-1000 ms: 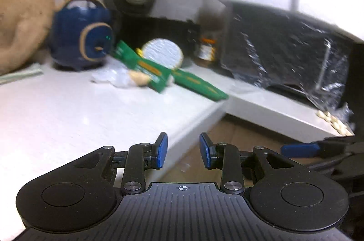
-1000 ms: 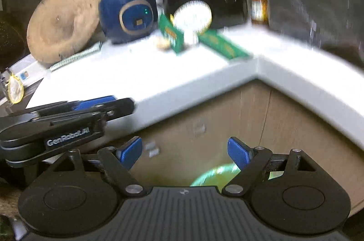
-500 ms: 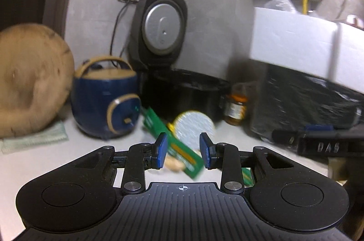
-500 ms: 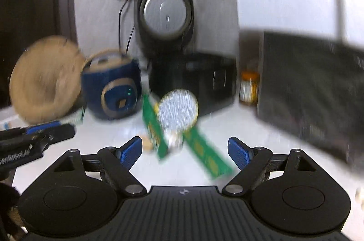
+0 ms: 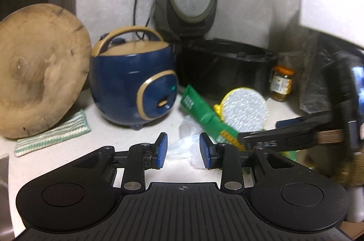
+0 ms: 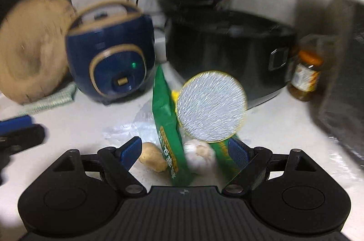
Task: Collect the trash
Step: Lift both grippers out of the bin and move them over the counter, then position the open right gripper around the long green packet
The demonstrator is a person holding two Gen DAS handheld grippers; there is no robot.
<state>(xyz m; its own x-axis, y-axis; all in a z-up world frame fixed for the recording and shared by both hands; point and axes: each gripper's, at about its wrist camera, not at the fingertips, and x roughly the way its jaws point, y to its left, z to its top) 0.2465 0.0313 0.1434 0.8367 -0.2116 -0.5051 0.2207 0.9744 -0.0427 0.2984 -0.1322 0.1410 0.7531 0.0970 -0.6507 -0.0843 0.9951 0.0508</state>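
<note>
You're bringing the right gripper [image 6: 184, 153], jaws spread wide, around the green wrapper [image 6: 169, 129]: light, crinkly, slippery, so pinch its stiff folded edge. Your left gripper [image 5: 183, 151], partly apart, is hovering by the clear plastic bag [image 5: 185, 145].

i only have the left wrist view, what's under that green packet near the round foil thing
Observer: In the right wrist view, a garlic bulb lies between the green packet and the second green packet.
Operator: anything else down there
Observer: A piece of ginger lies on the counter, just left of the packet.
Operator: is the right gripper on anything
Observer: No. The right gripper is open, its fingers either side of the packet, ginger and garlic.
Operator: and the foil thing
Observer: The round foil lid stands on edge, above the garlic.
</note>
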